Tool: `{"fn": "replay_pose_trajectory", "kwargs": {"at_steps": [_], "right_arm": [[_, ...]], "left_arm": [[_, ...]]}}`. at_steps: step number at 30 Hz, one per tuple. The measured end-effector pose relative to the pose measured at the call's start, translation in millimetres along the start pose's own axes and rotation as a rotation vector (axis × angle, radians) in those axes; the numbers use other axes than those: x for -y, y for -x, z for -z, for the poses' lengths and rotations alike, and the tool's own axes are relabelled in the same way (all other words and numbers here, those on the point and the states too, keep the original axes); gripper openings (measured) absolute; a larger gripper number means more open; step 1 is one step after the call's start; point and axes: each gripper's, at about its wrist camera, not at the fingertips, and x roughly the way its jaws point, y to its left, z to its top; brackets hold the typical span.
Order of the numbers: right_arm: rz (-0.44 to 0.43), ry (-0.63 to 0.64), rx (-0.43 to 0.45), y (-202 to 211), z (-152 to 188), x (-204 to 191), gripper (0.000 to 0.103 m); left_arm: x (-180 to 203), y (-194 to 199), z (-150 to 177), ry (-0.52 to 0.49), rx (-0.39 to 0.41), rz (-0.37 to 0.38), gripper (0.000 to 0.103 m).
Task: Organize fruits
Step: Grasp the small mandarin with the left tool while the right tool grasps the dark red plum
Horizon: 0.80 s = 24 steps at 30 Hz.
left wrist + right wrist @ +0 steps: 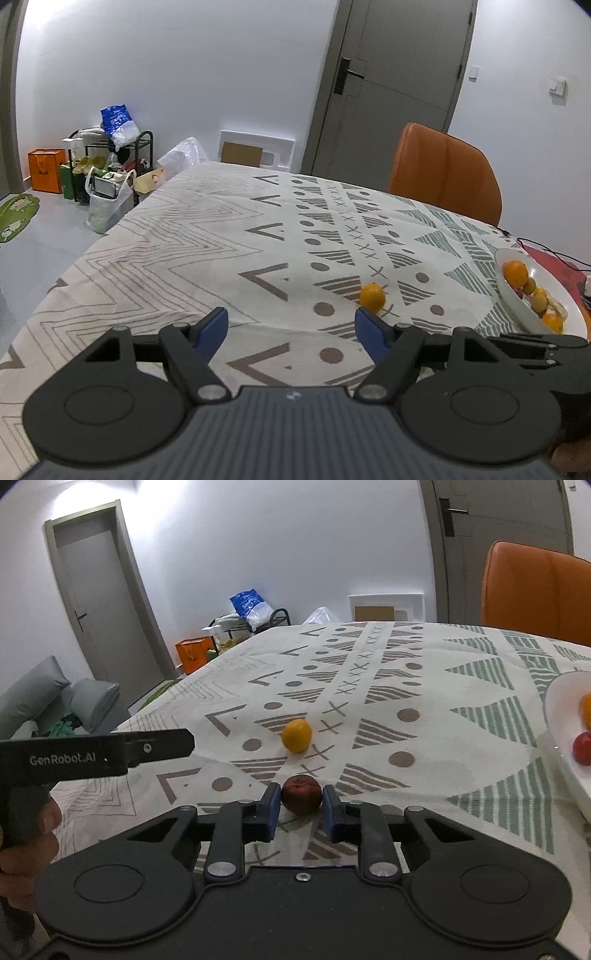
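Observation:
A loose orange (372, 296) lies on the patterned tablecloth, just beyond my left gripper's right fingertip; it also shows in the right wrist view (296, 735). My left gripper (291, 328) is open and empty above the cloth. My right gripper (301, 799) is shut on a dark red apple (301, 794) that sits low over the cloth. A white bowl (511, 291) at the right holds oranges and several other fruits; its rim also shows in the right wrist view (554, 716) with a red fruit (583, 748) inside.
An orange chair (445, 173) stands at the table's far side. A black cable (546, 251) and red mat lie behind the bowl. The left gripper's body (96, 757) reaches in from the left. Bags and a rack (107, 166) stand on the floor.

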Motion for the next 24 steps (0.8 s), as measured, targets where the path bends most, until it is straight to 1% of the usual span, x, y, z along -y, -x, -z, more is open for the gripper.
{"fn": "replay_pose_trajectory", "kwargs": {"at_steps": [5, 16, 18, 24], "right_arm": [[0.014, -0.020, 0.021, 10, 0, 10, 0.022], [0.056, -0.064, 0.062, 30, 0, 35, 0.022], [0.070, -0.073, 0.071, 34, 0, 40, 0.022], [0.101, -0.099, 0.092, 44, -1, 56, 0.022]], "left_arm": [[9, -4, -2, -0.015, -0.006, 0.016, 0.070], [32, -18, -6, -0.048, -0.013, 0.044, 0.066], [37, -21, -9, -0.051, -0.010, 0.054, 0.064], [49, -32, -14, -0.067, -0.012, 0.065, 0.061]]}}
